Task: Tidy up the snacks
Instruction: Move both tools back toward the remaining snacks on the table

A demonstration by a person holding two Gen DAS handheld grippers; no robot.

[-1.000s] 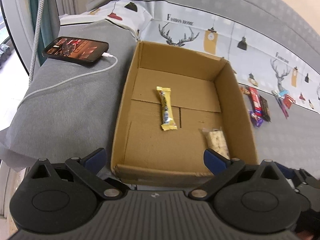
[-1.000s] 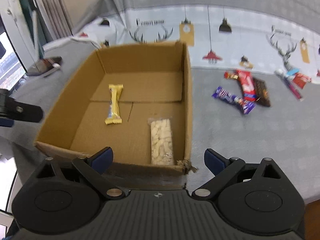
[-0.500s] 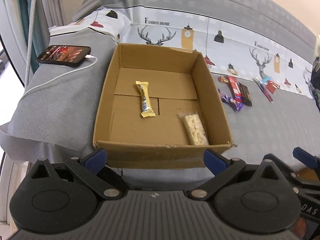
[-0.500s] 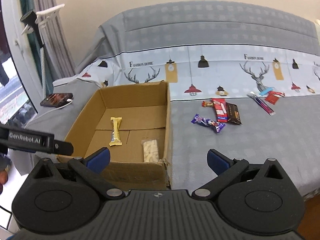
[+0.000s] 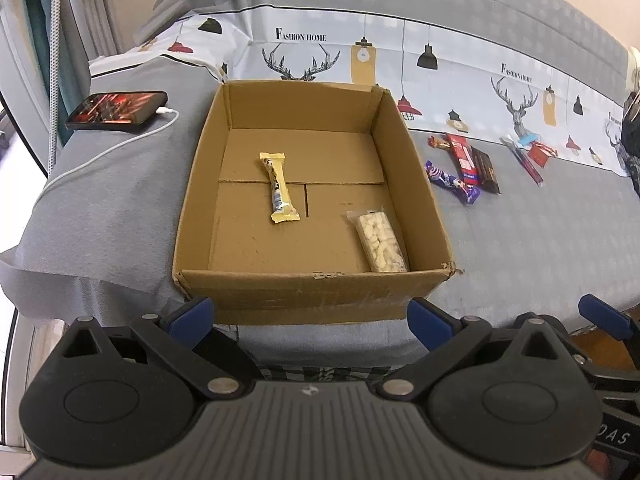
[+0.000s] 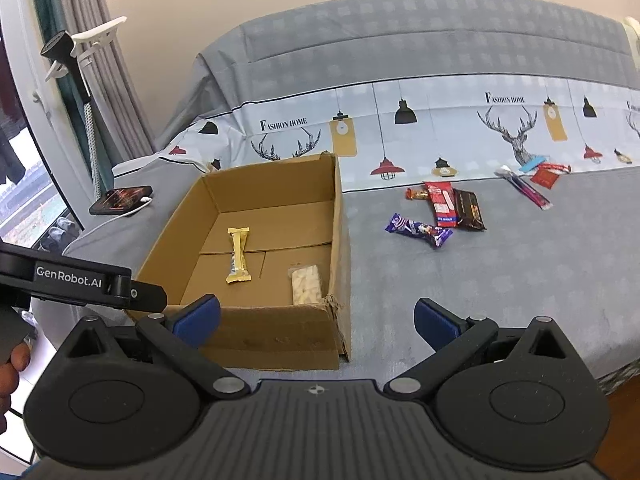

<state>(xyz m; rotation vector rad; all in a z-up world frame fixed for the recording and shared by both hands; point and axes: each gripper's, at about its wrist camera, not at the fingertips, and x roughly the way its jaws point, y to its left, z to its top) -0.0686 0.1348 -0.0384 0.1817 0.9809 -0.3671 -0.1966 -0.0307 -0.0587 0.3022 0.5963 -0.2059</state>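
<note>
Jaws of both grippers spread, holding nothing.

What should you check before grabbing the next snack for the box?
1. Left tool open, holding nothing: ok.
2. Right tool open, holding nothing: ok.
3. Box has room beside the yellow bar and clear pack: ok.
4. Purple bar lies apart from the other snacks, easy to grab: ok.
5. Red pack free to lift: cannot tell, it touches the brown pack.
</note>
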